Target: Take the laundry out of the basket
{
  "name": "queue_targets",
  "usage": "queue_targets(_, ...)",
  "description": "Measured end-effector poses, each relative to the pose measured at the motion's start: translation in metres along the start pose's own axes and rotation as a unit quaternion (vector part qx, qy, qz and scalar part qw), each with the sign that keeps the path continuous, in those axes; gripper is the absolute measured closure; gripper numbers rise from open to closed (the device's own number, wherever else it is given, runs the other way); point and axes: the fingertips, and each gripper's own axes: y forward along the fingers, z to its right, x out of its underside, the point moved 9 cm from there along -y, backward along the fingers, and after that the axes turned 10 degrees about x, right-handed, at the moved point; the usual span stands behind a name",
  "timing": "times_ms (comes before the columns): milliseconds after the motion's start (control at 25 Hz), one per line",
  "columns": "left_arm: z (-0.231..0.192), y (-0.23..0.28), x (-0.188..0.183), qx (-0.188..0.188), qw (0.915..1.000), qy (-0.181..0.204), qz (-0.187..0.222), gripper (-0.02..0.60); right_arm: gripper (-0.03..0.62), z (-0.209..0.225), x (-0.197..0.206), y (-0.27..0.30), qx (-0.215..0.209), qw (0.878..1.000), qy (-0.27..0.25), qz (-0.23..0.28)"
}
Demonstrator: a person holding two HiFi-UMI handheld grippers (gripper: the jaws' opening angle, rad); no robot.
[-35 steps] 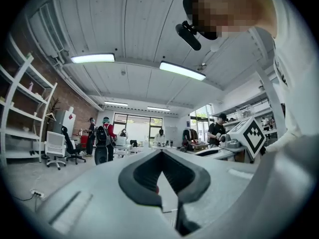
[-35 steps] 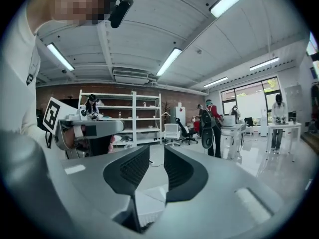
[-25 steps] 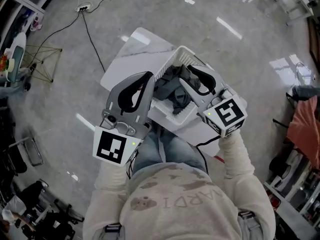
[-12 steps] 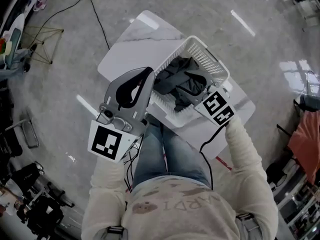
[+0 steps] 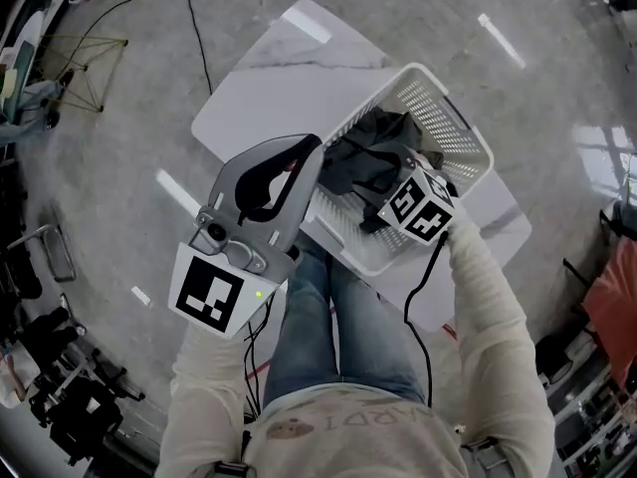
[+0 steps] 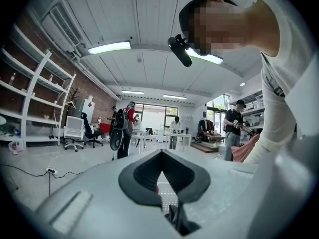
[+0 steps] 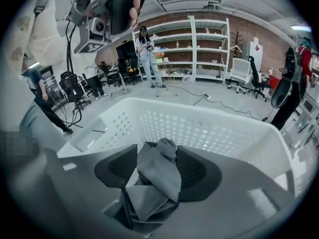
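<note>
right gripper (image 7: pixel 158 159) is down inside the white basket (image 5: pixel 453 127) on the table (image 5: pixel 269 88), jaws clamped on a fold of the grey laundry (image 7: pixel 159 176), left gripper (image 6: pixel 160 154) hangs by the basket's near-left rim, jaws together, empty

Glossy grey floor (image 5: pixel 100 147), brick wall (image 7: pixel 251 30) — white shelves (image 7: pixel 209 49), ceiling strip lights (image 6: pixel 109 47)

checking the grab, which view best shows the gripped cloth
Right gripper view: grey cloth sits squeezed between the pads of the right gripper. Head view shows only a dark heap in the basket; left gripper view, almost nothing.
</note>
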Motion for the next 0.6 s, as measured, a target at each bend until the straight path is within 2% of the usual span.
queue_targets(240, -0.010, 0.000, 0.021, 0.009, 0.9999, -0.009, -0.006, 0.581, 0.255, -0.006, 0.021, 0.046, -0.021, 0.997, -0.034, -0.068)
queue_targets(600, -0.026, 0.002, 0.033, 0.020, 0.9997, -0.009, -0.007, 0.581, 0.226, -0.010, 0.048, 0.099, -0.039, 0.984, -0.076, -0.155)
